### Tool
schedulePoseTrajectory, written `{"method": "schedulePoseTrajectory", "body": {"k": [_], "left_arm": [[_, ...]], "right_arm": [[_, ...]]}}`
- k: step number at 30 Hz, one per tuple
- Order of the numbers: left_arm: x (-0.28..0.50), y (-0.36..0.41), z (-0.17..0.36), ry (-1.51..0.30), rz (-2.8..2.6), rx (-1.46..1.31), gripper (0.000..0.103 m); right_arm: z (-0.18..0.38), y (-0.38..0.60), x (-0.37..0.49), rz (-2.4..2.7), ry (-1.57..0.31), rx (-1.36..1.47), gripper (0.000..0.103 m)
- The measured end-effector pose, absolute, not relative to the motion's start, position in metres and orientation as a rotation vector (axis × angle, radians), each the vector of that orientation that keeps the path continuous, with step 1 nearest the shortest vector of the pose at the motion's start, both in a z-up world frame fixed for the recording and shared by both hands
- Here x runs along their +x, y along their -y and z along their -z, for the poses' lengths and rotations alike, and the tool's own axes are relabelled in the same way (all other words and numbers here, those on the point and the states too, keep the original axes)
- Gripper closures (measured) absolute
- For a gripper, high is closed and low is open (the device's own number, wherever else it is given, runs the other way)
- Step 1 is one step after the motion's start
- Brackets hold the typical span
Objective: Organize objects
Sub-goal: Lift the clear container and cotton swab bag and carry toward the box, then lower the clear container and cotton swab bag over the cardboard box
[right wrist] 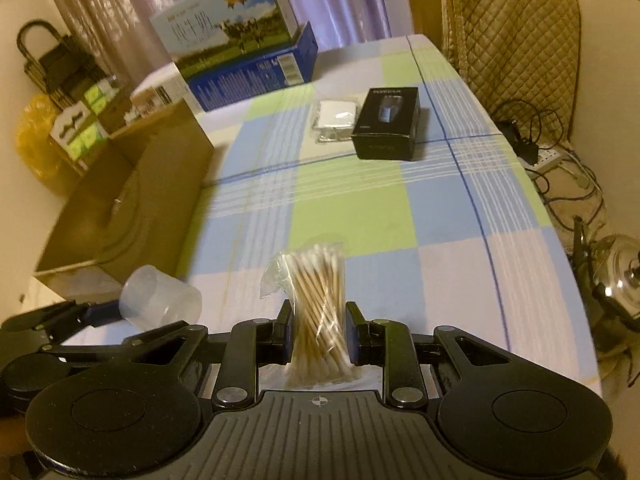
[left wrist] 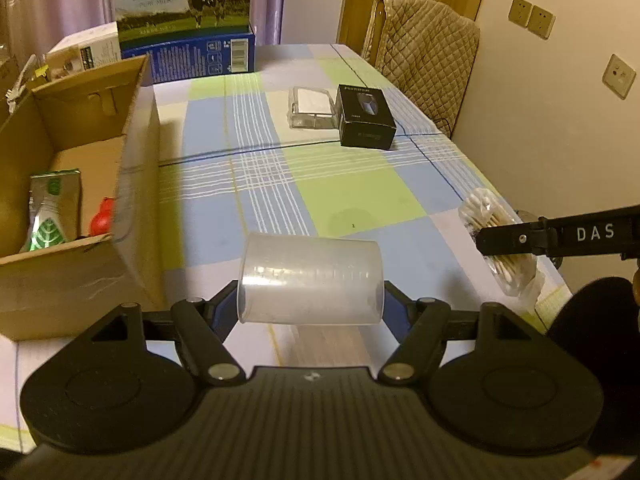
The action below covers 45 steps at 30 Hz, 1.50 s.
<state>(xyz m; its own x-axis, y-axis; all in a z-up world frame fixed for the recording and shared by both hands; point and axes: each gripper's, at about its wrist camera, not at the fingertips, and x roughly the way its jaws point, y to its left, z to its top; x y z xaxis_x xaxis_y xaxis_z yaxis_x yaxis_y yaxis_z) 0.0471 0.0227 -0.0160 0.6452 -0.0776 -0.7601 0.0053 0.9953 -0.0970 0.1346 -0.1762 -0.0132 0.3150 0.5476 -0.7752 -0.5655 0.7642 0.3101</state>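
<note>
Left gripper (left wrist: 310,300) clamped on a clear plastic cup (left wrist: 310,280) lying sideways, near edge of table (left wrist: 360,196), beside the open cardboard box (left wrist: 80,184) on the left. Right gripper (right wrist: 318,330) clamped on a bag of cotton swabs (right wrist: 316,300). Black box (left wrist: 365,116) sits far right.

Right gripper (right wrist: 318,328) up close, clamped on a clear bag of cotton swabs (right wrist: 320,312), the bundle standing upright between the two fingers above the checked tablecloth (right wrist: 360,216). Off to the near left, the left gripper (right wrist: 90,314) grips a translucent plastic cup (right wrist: 160,300) lying on its side, beside the open cardboard box (right wrist: 132,200) along the left edge. Further up the table, a black box (right wrist: 386,122) sits just right of a small clear packet (right wrist: 336,120), the two nearly touching. At the far end stands a blue milk carton case (right wrist: 240,48), and a quilted chair cover (right wrist: 512,28) shows at far right.
</note>
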Motion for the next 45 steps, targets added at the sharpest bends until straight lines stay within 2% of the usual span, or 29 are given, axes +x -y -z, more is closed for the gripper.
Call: {"method": "schedulePoseTrajectory", "body": {"k": [15, 45], "left_arm": [[-0.007, -0.052, -0.02, -0.823, -0.003, -0.058, 0.035], [-0.049, -0.127, -0.047, -0.774, -0.186, -0.085, 0.035]], "right_arm": [[-0.004, 0.145, 0.08, -0.821, -0.966, -0.042, 0.081], [-0.005, 0.071, 0.039, -0.959, -0.921, -0.183, 0.081]]}}
